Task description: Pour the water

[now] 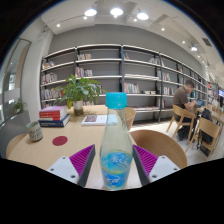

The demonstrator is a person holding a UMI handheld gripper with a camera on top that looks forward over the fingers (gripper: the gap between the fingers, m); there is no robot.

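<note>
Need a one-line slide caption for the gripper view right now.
Gripper holding a blue-capped water bottle between its fingers above a round wooden table, bookshelves behind.

Water bottle (117,150) with blue cap upright in the tool's (116,162) grip, above round table (40,148).

A round, light wooden desk (40,150) carries a few things. Toward its far edge stands a potted plant (79,92) with broad green leaves. Beside it lie a stack of books (54,119) and an open book (96,119). Nearer, a small dark cup (36,131) stands on the wood, and a flat red coaster (60,141) lies close to it.
</note>
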